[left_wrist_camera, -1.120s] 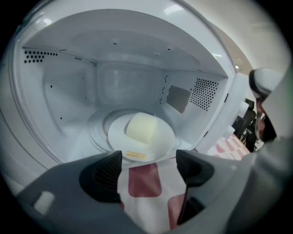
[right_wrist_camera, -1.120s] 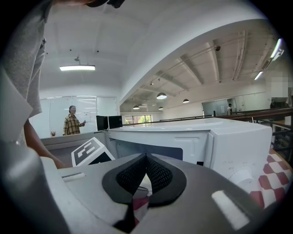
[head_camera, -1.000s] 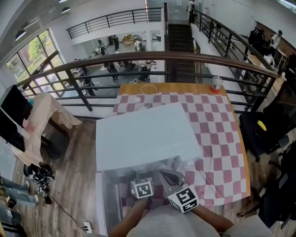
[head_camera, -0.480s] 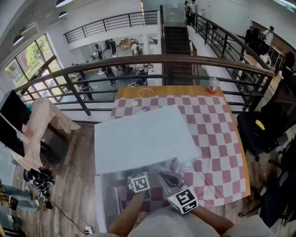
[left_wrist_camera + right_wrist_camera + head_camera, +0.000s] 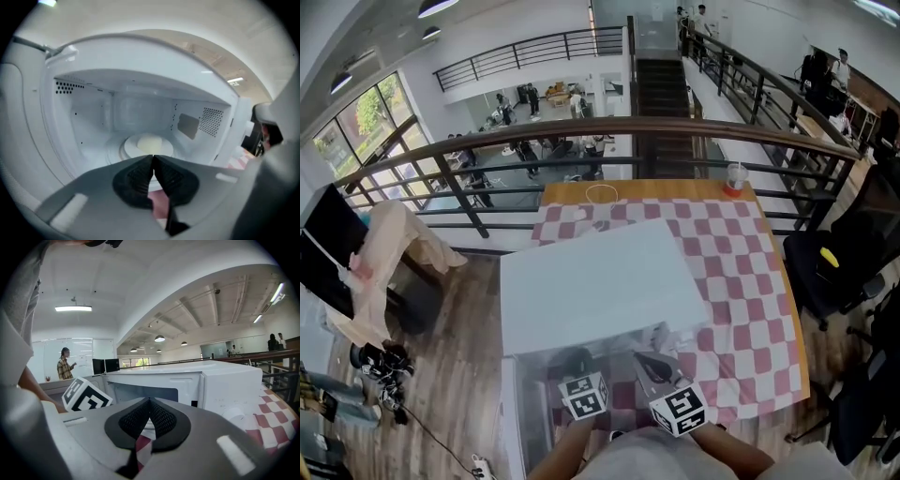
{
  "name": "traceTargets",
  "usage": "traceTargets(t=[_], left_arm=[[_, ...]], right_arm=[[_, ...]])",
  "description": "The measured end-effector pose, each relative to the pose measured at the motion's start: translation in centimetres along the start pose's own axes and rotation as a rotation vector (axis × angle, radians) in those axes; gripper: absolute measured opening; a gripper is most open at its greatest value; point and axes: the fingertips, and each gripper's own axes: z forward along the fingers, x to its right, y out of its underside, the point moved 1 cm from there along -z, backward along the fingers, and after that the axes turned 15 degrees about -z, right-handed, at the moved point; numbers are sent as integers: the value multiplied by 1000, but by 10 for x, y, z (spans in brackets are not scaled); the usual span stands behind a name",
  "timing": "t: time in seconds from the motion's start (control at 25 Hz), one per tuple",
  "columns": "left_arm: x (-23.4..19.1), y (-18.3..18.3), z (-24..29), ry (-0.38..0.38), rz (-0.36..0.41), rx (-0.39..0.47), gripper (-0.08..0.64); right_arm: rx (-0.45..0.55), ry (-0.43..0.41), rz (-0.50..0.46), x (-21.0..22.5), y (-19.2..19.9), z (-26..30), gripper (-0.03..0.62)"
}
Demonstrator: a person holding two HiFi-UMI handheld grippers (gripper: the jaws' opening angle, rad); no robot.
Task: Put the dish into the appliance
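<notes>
Left hand-held gripper [image 5: 153, 158] before pale round dish [image 5: 149, 141]

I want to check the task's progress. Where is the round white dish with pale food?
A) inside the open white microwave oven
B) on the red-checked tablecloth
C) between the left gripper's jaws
A: the round white dish sits inside the open white microwave oven, beyond the shut, empty left gripper.

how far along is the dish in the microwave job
Done: the dish sits in the middle of the open microwave. In hand: nothing; the left claw and right claw are both shut and empty, outside the opening. Left: probably only closing the microwave, if that counts.
</notes>
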Motion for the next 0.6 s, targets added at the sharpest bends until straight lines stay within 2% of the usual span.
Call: traceTargets(t=[0.36, 0.6], left_arm=[[39, -13, -76, 177, 56, 88, 11], [45, -25, -121, 240, 24, 146, 11]], right_arm=[[-18, 32, 4, -18, 0, -15, -2], [-17, 51, -7, -39, -7, -28, -2]])
